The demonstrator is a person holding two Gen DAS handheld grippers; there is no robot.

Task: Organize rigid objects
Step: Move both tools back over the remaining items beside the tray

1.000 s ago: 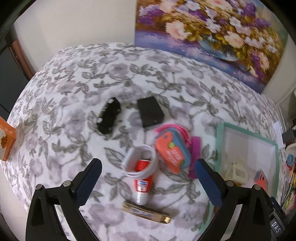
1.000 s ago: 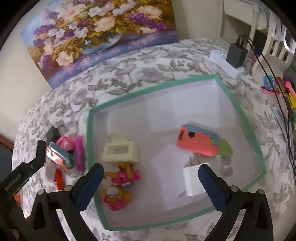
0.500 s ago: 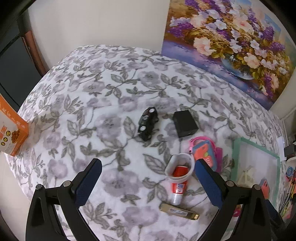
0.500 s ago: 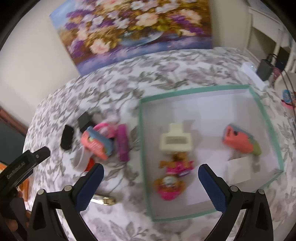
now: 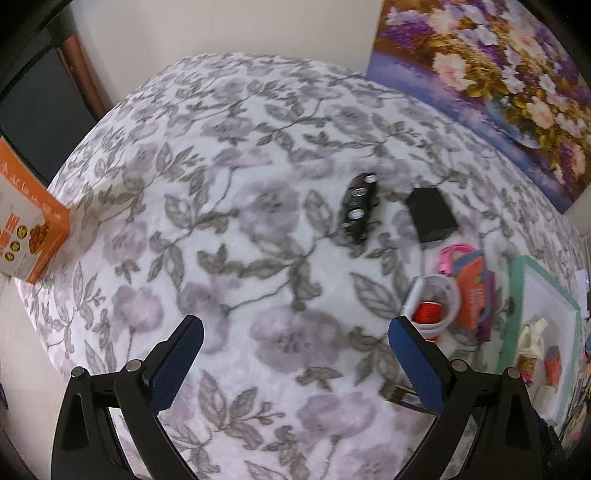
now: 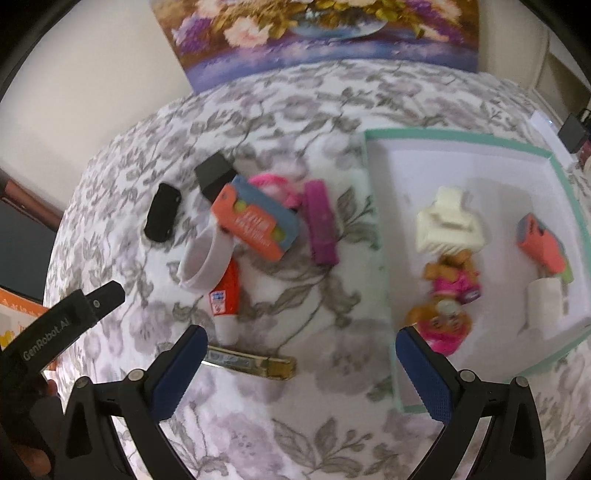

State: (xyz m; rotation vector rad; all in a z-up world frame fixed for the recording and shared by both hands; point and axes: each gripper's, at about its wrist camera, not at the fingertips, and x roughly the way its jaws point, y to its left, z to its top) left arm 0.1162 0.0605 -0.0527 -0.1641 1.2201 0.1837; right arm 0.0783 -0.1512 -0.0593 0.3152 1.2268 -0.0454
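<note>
Loose objects lie on the floral cloth left of a green-rimmed white tray (image 6: 376,206): an orange-and-blue box (image 6: 255,218), a purple bar (image 6: 321,221), a white ring (image 6: 205,254) over a red tube (image 6: 227,295), a gold bar (image 6: 251,362), a black toy car (image 6: 162,212) and a black box (image 6: 214,177). The car (image 5: 358,212) and black box (image 5: 430,214) also show in the left wrist view. My right gripper (image 6: 295,373) is open above the gold bar. My left gripper (image 5: 295,365) is open over bare cloth.
The tray holds a cream clip (image 6: 447,225), pink dolls (image 6: 447,302), an orange toy (image 6: 543,243) and a white block (image 6: 546,299). An orange carton (image 5: 26,229) stands at the left table edge. A flower painting (image 6: 317,33) leans on the back wall.
My right gripper has swung left from over the tray to the loose objects. My left gripper has swung left and away from the pile, which now sits at its right.
</note>
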